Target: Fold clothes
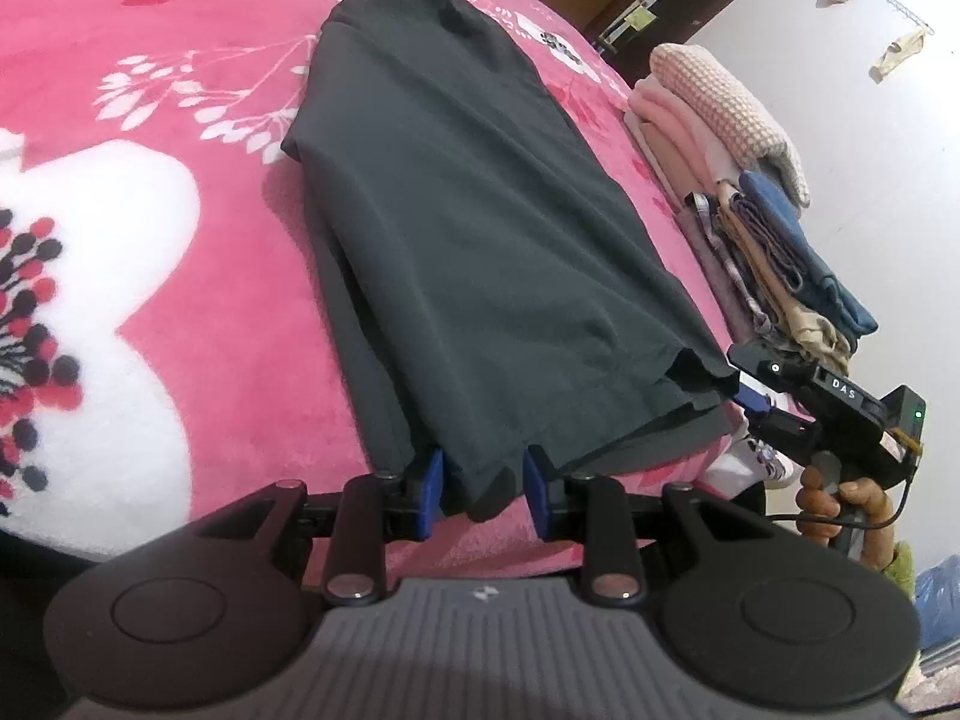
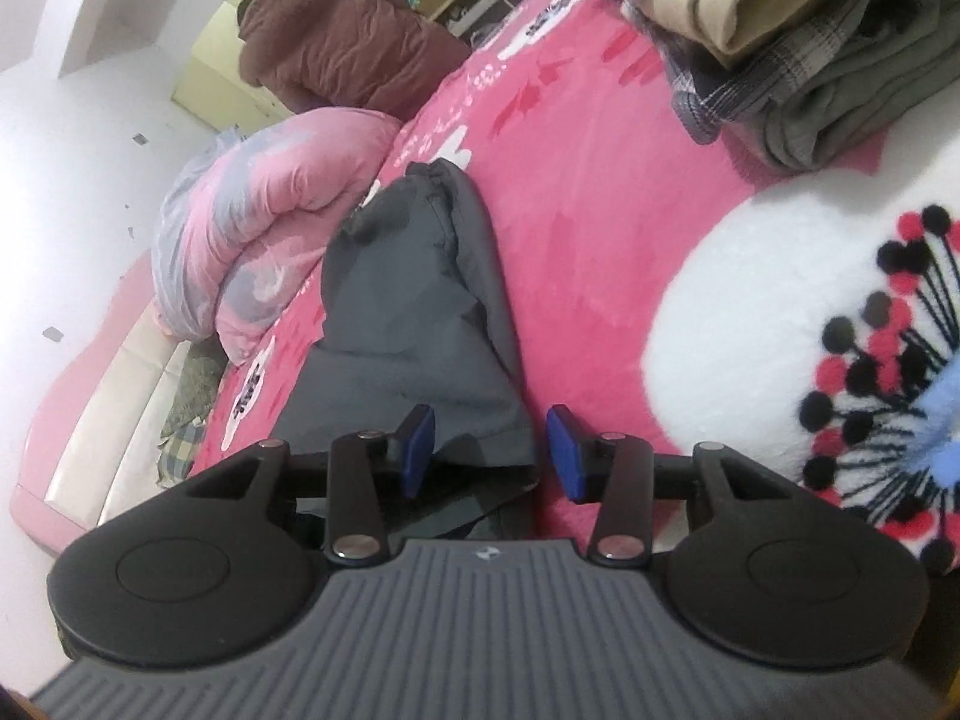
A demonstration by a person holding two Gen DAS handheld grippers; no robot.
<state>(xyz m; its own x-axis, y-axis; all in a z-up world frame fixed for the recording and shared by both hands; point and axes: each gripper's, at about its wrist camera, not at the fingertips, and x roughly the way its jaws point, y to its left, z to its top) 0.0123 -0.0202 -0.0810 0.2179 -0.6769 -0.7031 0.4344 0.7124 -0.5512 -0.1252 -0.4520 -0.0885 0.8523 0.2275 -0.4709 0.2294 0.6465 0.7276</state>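
Observation:
A dark grey garment (image 1: 456, 228) lies folded lengthwise on the pink flowered blanket (image 1: 180, 30). Its near hem reaches the bed's edge. My left gripper (image 1: 483, 492) stands at that hem, its blue pads apart on either side of a hanging corner of cloth. At the hem's right corner sits my right gripper (image 1: 750, 402), held by a hand (image 1: 840, 498). In the right wrist view the garment (image 2: 414, 312) runs away from the right gripper (image 2: 492, 456). That gripper's pads are wide apart, with the cloth's edge lying between them, nearer the left pad.
A stack of folded clothes (image 1: 750, 210) stands on the bed right of the garment and shows again (image 2: 780, 30) at the top right. A bagged pink duvet (image 2: 252, 222) and a brown jacket (image 2: 336, 42) sit at the far end, beside the pink bed frame (image 2: 90, 360).

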